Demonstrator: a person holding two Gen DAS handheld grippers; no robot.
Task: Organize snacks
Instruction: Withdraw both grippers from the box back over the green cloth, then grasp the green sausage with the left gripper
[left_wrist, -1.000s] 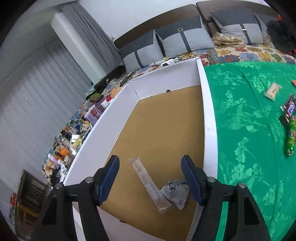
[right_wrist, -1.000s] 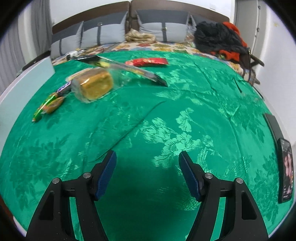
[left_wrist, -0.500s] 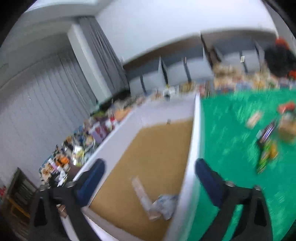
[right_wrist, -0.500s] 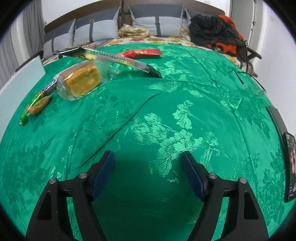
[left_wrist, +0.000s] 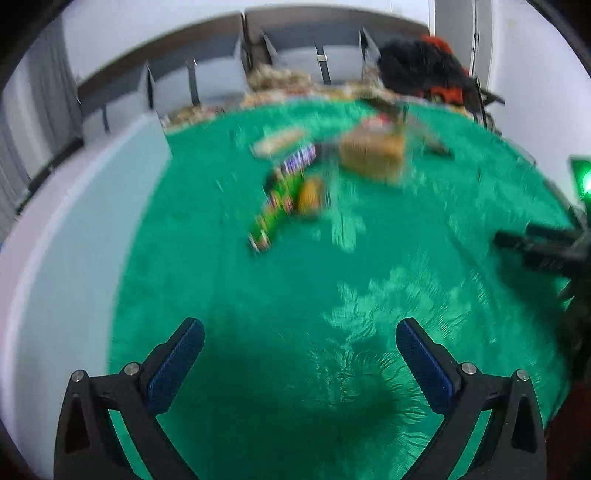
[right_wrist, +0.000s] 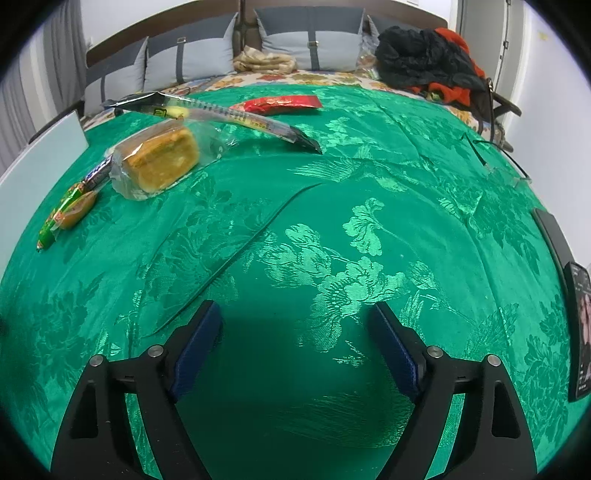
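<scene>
Snacks lie on a green cloth (right_wrist: 332, 229): a wrapped yellow cake (right_wrist: 160, 158), a long clear-and-black packet (right_wrist: 221, 114), a red packet (right_wrist: 282, 103) and a green packet with a small round snack (right_wrist: 66, 210). My right gripper (right_wrist: 295, 328) is open and empty above bare cloth, well short of them. In the blurred left wrist view, the cake (left_wrist: 371, 153) and the green packet (left_wrist: 275, 210) lie far ahead. My left gripper (left_wrist: 299, 347) is open and empty over the cloth. The white box wall (left_wrist: 74, 229) is at its left.
The right gripper's black body (left_wrist: 546, 251) shows at the right edge of the left wrist view. A dark phone (right_wrist: 580, 325) lies at the cloth's right edge. Grey pillows (right_wrist: 310, 44) and dark clothes (right_wrist: 424, 55) lie at the far end.
My left gripper has swung right, away from the box with its two packets, and now faces the snacks on the cloth. My right gripper has moved slightly forward.
</scene>
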